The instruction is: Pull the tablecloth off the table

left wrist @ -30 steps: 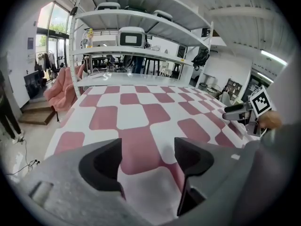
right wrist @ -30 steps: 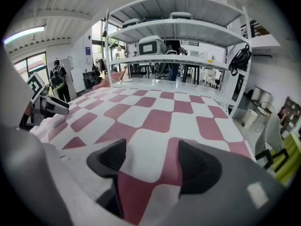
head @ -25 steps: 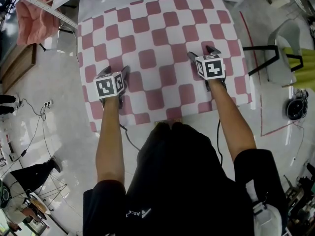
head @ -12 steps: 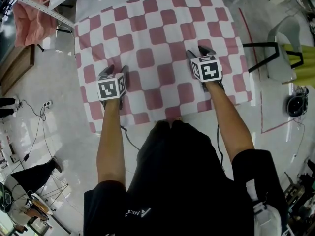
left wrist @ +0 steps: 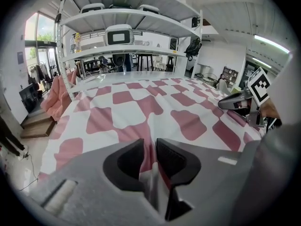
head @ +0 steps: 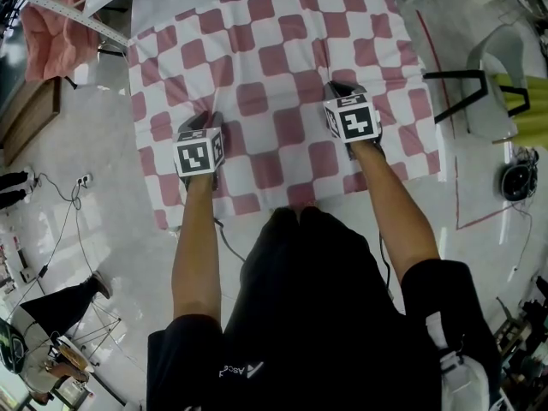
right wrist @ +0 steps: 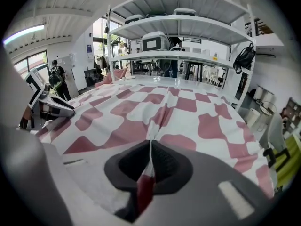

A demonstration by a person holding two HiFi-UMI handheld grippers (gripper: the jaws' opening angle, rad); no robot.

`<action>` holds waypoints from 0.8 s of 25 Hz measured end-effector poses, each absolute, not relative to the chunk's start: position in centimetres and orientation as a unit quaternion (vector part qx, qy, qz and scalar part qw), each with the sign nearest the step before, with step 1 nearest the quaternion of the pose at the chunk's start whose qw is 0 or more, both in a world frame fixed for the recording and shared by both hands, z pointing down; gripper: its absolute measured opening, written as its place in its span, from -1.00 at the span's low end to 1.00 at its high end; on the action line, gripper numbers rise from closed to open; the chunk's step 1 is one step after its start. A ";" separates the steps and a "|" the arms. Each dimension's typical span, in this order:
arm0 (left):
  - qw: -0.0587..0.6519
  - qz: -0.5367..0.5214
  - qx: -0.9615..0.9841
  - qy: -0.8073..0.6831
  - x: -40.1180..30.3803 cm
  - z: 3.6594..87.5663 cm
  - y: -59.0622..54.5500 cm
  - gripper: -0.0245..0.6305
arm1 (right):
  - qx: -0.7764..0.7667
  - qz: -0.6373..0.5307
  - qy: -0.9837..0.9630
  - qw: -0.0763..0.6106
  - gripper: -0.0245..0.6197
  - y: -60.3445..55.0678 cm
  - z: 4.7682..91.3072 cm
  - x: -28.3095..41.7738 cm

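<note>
A pink-and-white checked tablecloth covers the table, and I stand at its near edge. My left gripper rests on the near left part of the cloth. In the left gripper view its jaws are closing on a raised fold of the tablecloth, and the fold fills the gap. My right gripper sits on the near right part. In the right gripper view it is shut on a thin pinched ridge of the tablecloth. Creases run away from both pinches.
A shelf unit with boxes stands beyond the table's far edge. Pink fabric hangs on a rack at the far left. A chair and a red floor line are on the right. A person is at the lower left.
Both grippers' jaws have gone from spread wide on the flat cloth to closed, each gathering a fold. The cloth now shows wrinkles near both grippers, and the hands have shifted slightly.
</note>
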State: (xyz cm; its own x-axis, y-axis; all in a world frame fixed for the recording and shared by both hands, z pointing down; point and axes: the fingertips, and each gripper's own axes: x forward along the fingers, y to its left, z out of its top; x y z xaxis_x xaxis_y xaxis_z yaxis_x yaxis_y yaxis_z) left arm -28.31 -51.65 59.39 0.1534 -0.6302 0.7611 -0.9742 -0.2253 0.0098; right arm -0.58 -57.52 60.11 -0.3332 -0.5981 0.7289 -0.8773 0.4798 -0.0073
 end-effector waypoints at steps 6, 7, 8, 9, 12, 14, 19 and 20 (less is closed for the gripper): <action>0.267 0.321 0.710 -0.567 -28.0 59.5 -51.3 -0.88 | 0.460 0.220 -0.796 0.326 -0.90 -57.1 60.1 -0.8; 0.268 0.318 0.711 -0.568 -27.9 59.4 -51.2 -0.89 | 0.459 0.227 -0.798 0.318 -0.90 -57.0 60.0 -0.7; 0.269 0.313 0.711 -0.570 -27.8 59.3 -51.1 -0.89 | 0.459 0.236 -0.800 0.307 -0.90 -56.8 59.8 -0.6; 0.271 0.305 0.711 -0.572 -27.8 59.1 -51.0 -0.89 | 0.458 0.244 -0.802 0.296 -0.90 -56.7 59.5 -0.6; 0.274 0.276 0.714 -0.582 -27.9 58.0 -50.6 -0.90 | 0.453 0.255 -0.812 0.266 -0.90 -56.1 58.2 -0.9; 0.276 0.250 0.720 -0.585 -27.8 57.0 -50.0 -0.90 | 0.448 0.261 -0.819 0.245 -0.90 -55.5 57.2 -1.1; 0.274 0.162 0.745 -0.586 -26.8 54.0 -47.5 -0.90 | 0.429 0.281 -0.840 0.176 -0.90 -53.0 54.8 -0.6; 0.270 0.145 0.749 -0.587 -26.6 53.3 -46.9 -0.90 | 0.424 0.283 -0.845 0.163 -0.90 -52.4 54.2 -0.5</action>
State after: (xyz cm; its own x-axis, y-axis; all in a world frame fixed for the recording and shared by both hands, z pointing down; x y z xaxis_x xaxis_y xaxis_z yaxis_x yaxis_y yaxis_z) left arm -26.59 -46.91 53.32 0.2674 -0.8011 0.5354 -0.9584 -0.1636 0.2339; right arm -0.53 -52.35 54.24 -0.5875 -0.6239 0.5153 -0.8084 0.4805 -0.3400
